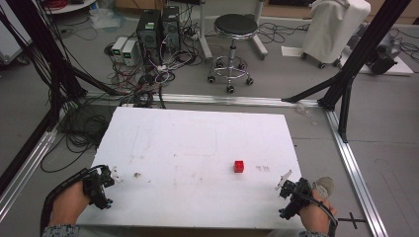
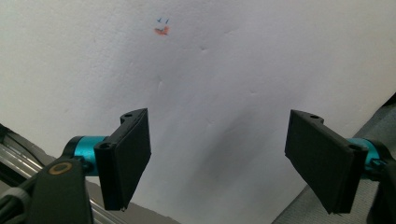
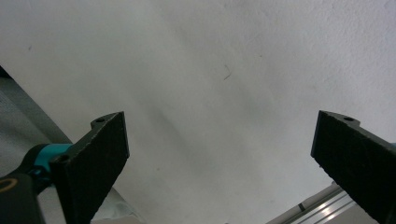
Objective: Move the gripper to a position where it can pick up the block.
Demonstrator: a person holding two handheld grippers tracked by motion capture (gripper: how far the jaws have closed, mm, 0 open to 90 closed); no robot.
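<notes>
A small red cube (image 1: 238,166) sits on the white table (image 1: 197,143), right of centre. My left gripper (image 1: 99,186) rests at the table's near left corner, held in a hand. In the left gripper view its jaws stand wide apart over bare white surface, so the left gripper (image 2: 219,163) is open and holds nothing. At the near right corner my right gripper (image 1: 292,193) points up the table, well short of the cube. Its black jaws in the right gripper view are also spread wide, with the right gripper (image 3: 219,163) open and empty.
A small orange and blue mark (image 2: 161,28) lies on the table ahead of the left gripper. Black frame posts (image 1: 346,74) stand at the sides. A stool (image 1: 232,44), computer towers (image 1: 158,29) and tangled cables (image 1: 138,84) are on the floor beyond the far edge.
</notes>
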